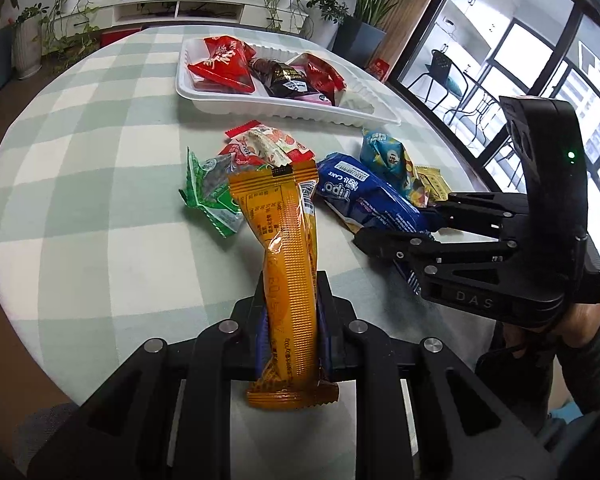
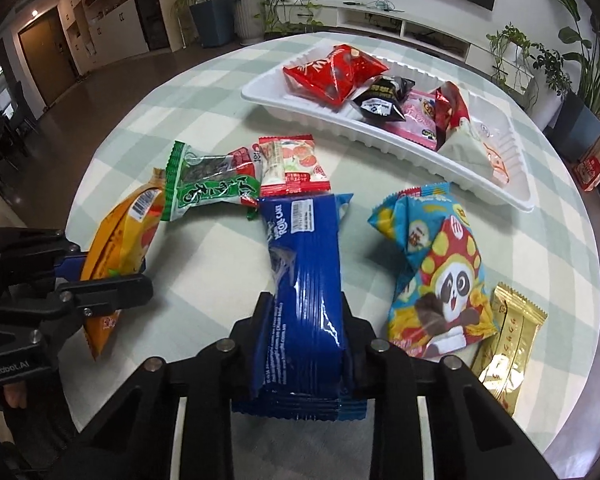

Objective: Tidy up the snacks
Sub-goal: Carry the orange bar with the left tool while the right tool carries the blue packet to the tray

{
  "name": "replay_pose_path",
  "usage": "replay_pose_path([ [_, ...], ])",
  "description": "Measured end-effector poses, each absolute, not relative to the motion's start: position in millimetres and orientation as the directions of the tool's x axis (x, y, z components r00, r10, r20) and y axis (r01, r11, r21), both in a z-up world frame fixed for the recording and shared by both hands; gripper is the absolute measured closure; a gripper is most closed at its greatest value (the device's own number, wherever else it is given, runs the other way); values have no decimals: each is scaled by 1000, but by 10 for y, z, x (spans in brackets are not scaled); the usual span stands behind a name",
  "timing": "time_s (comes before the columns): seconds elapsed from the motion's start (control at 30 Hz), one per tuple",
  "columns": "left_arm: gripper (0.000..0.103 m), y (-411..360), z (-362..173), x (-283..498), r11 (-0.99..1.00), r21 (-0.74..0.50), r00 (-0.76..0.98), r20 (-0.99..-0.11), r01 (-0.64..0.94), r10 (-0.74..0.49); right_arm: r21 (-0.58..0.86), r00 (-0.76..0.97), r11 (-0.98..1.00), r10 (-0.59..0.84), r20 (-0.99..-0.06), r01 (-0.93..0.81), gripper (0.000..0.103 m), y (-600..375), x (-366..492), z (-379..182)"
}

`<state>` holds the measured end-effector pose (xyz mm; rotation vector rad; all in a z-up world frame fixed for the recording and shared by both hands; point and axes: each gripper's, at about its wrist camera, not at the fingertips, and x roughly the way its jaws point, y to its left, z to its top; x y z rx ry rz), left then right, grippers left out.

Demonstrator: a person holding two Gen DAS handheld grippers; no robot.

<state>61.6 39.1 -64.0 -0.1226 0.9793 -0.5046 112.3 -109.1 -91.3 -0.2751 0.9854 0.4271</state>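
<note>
- The left gripper (image 1: 290,304) is squeezed tight on an orange snack bar (image 1: 288,248). The bar sticks up past the fingers, above the checked table (image 1: 100,200).
- The right gripper (image 2: 306,320) has its two fingers pressed on the sides of a blue roll cake pack (image 2: 304,280). The pack's far end looks like it is down on the table.
- Both packs look light and crinkly. The wrappers are shiny, so I think they could slip. The cake inside is likely soft, so a hard squeeze might squash it. Holding it near the middle, as now, seems best.
- Four loose snacks lie on the table: a green pack (image 2: 204,188), a red and white pack (image 2: 292,164), a panda bag (image 2: 436,272) and a gold bar (image 2: 508,344).
- There is one white tray (image 2: 380,136) at the far side of the table. I count about five snacks in it, but they overlap, so I am not sure.
</note>
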Motion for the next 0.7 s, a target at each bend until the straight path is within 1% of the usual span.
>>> replay_pose_path([
  [0.23, 85, 388, -624, 604, 871, -335, 452, -754, 359, -476, 92, 473, 900, 308, -826, -426, 73, -1236, 989, -814],
  [0.37, 85, 379, -555, 584, 855, -364, 452, -734, 368, -507, 197, 478, 891, 393, -785, -409, 74, -1353, 863, -672],
  [0.47, 85, 365, -486, 598, 845, -382, 453, -720, 375, -527, 303, 481, 868, 475, -737, -393, 74, -1484, 791, -546],
  [0.7, 86, 376, -216, 774, 830, -406, 477, -683, 382, -554, 418, 516, 836, 548, -658, -355, 74, -1807, 830, -277],
])
